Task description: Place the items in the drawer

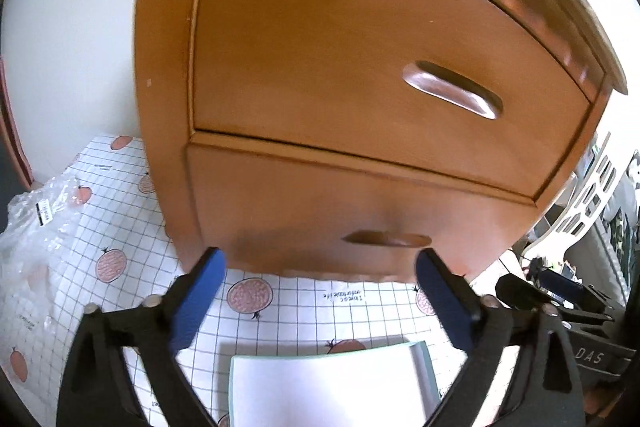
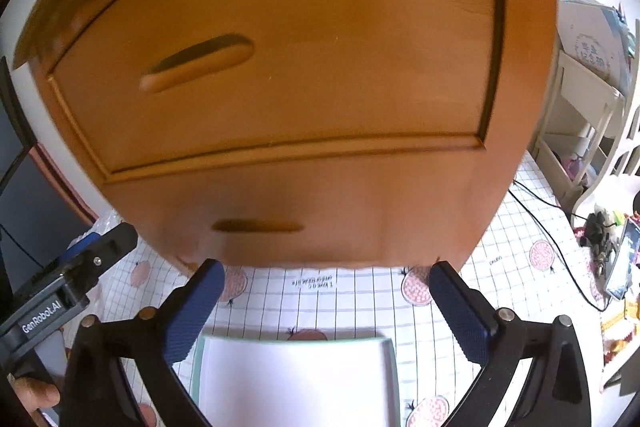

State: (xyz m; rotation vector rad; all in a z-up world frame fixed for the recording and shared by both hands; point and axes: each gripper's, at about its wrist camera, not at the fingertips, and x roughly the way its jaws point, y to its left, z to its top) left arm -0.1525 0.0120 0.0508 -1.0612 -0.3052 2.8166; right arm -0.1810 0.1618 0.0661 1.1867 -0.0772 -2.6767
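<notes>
Cabinet: a wooden cabinet (image 1: 280,39) stands on a checked tablecloth (image 1: 132,227) with pink fruit prints; it fills most of both views.
Upper drawer: the upper drawer (image 1: 360,47) is pushed in, with a recessed oval handle (image 1: 452,89) on its front.
Lower drawer: the lower drawer (image 1: 340,211) is also pushed in; its handle slot (image 1: 386,239) sits just above the cloth.
Book: a white book with a pale green edge (image 1: 332,383) lies flat on the cloth in front of the cabinet, apart from it.
Left gripper: the left gripper (image 1: 320,265) has its blue-padded fingers (image 1: 198,299) spread wide with nothing between the pads; the book lies below and between them, nearer the camera than the tips, touching neither.
Right gripper: the right gripper (image 2: 326,269) is likewise spread wide and holds nothing; the book (image 2: 296,379) lies between and behind its fingers (image 2: 460,311), touching neither.
Beside: in the right wrist view the left gripper (image 2: 92,251) shows at the left edge, with a person's thumb (image 2: 36,397) below it.
Clutter: a crumpled clear plastic bag (image 1: 36,227) lies on the cloth left of the cabinet; a white shelf (image 2: 584,115) and a phone (image 2: 622,259) are off to the right.
</notes>
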